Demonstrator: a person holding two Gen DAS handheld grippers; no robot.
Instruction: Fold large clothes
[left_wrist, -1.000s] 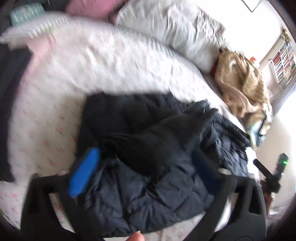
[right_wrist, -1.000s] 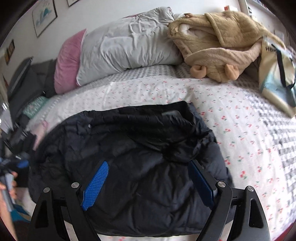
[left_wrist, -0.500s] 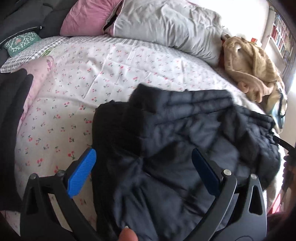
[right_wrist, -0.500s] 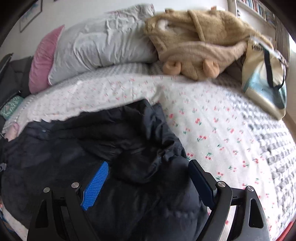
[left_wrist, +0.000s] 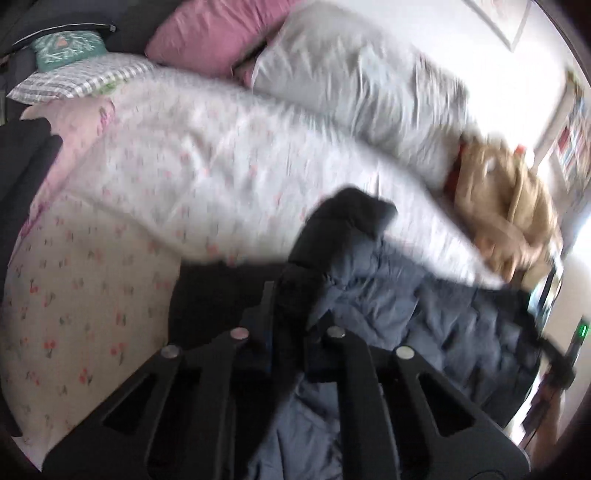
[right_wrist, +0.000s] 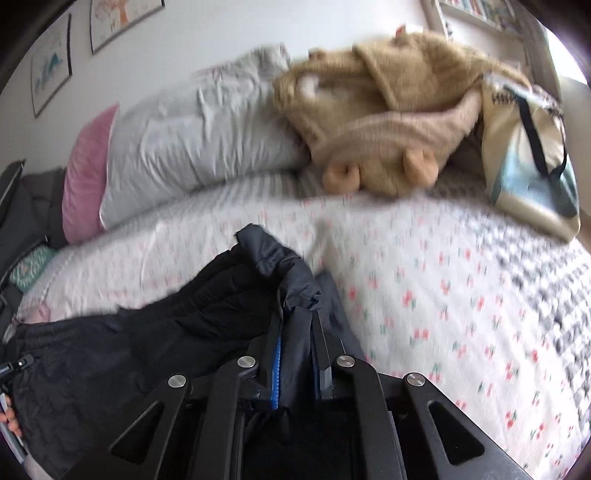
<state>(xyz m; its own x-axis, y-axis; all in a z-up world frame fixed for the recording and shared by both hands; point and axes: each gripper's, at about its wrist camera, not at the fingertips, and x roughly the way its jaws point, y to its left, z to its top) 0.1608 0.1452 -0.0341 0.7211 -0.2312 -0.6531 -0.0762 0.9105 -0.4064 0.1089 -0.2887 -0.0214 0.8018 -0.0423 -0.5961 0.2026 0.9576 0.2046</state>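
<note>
Dark puffy jacket (right_wrist: 207, 295) on the bed (right_wrist: 424, 295): I am pinching one edge in each gripper, left (left_wrist: 286, 314) and right (right_wrist: 295, 332), readying a fold.

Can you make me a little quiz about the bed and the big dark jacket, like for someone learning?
1. True or false: the right claw has a fold of the dark jacket pinched between its fingers.
2. What lies on the bed next to the grey pillow?
A. a tan fluffy robe
B. a red ball
C. a stack of plates
3. Fill in: the pillow behind the grey one is ____.

Key
1. True. The left claw is also shut on the jacket.
2. A, the tan fluffy robe.
3. Pink: the pink pillow peeks out at the grey pillow's left end.
</note>
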